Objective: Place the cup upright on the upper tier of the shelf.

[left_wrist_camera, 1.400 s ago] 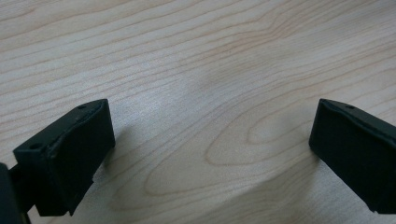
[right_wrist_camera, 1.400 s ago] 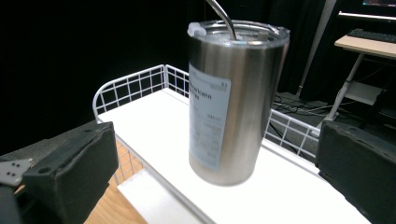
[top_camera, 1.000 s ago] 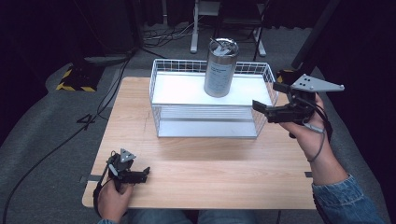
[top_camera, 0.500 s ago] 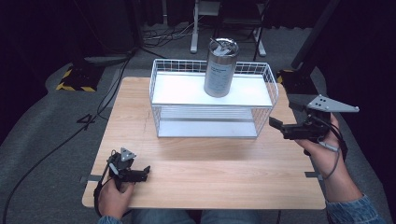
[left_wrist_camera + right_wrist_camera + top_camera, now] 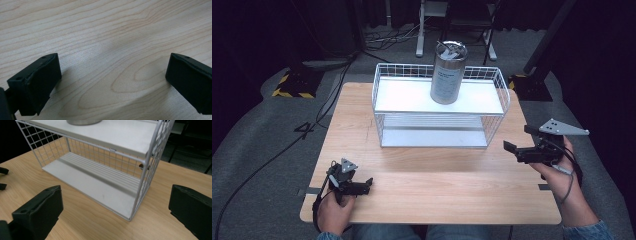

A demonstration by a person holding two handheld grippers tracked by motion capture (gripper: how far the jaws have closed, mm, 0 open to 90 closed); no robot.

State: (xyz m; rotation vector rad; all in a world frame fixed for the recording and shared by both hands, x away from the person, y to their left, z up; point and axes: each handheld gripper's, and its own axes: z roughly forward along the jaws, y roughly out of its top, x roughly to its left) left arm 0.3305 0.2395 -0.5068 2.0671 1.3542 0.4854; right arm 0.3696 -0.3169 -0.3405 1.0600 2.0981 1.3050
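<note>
A tall metal can (image 5: 448,72) stands upright on the top shelf of a white two-tier wire rack (image 5: 384,107) at the back of the wooden table (image 5: 437,195). My right gripper (image 5: 518,138) hovers open and holds nothing, just off the rack's front right corner. In the right gripper view its jaws (image 5: 116,192) stand wide apart, facing the rack (image 5: 142,180) and its bare lower shelf; the can's base (image 5: 83,122) shows at the top edge. My left gripper (image 5: 368,184) rests near the table's front left, open (image 5: 113,60) over bare wood.
The floor around the table is dark, with cables, a yellow-and-black striped block (image 5: 292,85) at the back left and stand legs (image 5: 422,47) behind the rack. Bare wood lies between the rack and the table's front edge.
My right gripper has drawn back from beside the rack's top shelf, moving down and toward the table's front right. The can stays on the shelf. The left gripper has not moved.
</note>
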